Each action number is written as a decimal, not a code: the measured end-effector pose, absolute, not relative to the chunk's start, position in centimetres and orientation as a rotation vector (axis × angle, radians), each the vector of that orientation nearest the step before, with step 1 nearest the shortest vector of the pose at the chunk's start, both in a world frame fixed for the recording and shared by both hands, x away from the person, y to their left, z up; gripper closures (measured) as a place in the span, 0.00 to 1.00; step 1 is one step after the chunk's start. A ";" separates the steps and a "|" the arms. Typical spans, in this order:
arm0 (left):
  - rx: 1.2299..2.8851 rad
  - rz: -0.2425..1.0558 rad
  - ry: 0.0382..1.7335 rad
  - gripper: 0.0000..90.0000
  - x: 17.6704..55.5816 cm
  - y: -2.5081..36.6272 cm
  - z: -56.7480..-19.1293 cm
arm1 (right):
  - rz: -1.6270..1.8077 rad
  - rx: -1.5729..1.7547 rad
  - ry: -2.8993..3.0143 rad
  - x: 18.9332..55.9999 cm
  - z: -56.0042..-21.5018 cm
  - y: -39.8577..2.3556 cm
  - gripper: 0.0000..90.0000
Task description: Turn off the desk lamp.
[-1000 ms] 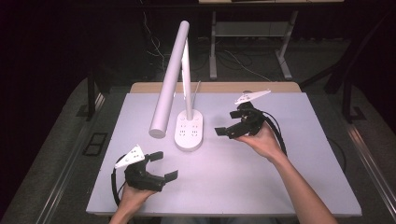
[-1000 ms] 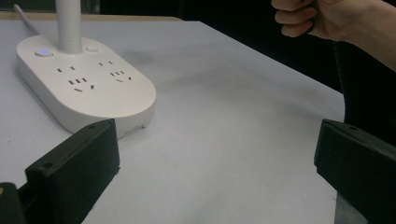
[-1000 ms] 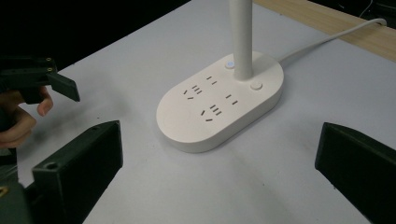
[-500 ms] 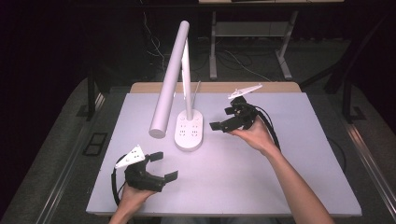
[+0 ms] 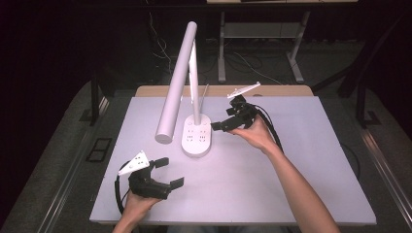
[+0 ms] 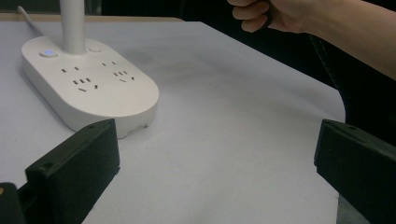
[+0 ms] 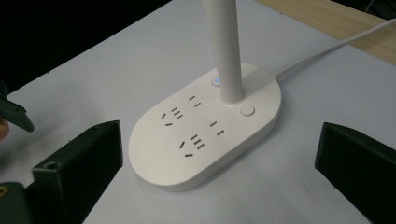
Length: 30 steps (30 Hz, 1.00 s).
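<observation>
A white desk lamp stands mid-table on an oval base [image 5: 197,140] with socket slots on top; its long tube head [image 5: 176,82] slants down to the left. In the right gripper view the base [image 7: 205,130] lies just ahead, between the jaws, with the stem [image 7: 226,46], a blue-lit button [image 7: 216,81] and a plain button [image 7: 247,110]. My right gripper [image 5: 224,120] hovers open just right of the base. My left gripper [image 5: 171,171] rests open at the front left, empty, with the base [image 6: 88,88] ahead to its left.
The white table top [image 5: 301,170] has a wooden strip [image 5: 282,91] along its far edge. The lamp's white cable [image 7: 327,51] runs off the back of the base. The tube head overhangs the area left of the base.
My right gripper has moved left and a little away from the person, closing in on the lamp base. The left gripper has stayed where it was.
</observation>
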<state>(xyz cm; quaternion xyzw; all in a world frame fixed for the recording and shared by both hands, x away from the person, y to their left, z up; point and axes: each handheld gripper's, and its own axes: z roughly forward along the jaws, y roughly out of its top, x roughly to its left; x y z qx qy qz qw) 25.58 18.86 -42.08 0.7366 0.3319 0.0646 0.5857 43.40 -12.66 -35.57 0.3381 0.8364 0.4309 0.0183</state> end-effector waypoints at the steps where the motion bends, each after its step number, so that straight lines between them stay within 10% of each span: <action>1: 1.717 0.149 0.775 0.00 25.6 18.8 -42.1 | 1.332 1.043 2.598 43.6 -35.7 -12.5 0.01; 9: 1.713 0.149 0.778 0.00 25.6 18.9 -42.1 | 1.317 1.037 2.601 45.2 -35.8 -11.6 0.08; 20: 1.713 0.151 0.775 0.00 25.6 19.0 -42.0 | 1.359 1.069 2.574 47.2 -36.5 -11.1 0.48; 30: 1.716 0.153 0.775 0.00 25.6 19.1 -42.0 | 1.373 1.079 2.587 47.8 -37.3 -10.7 0.65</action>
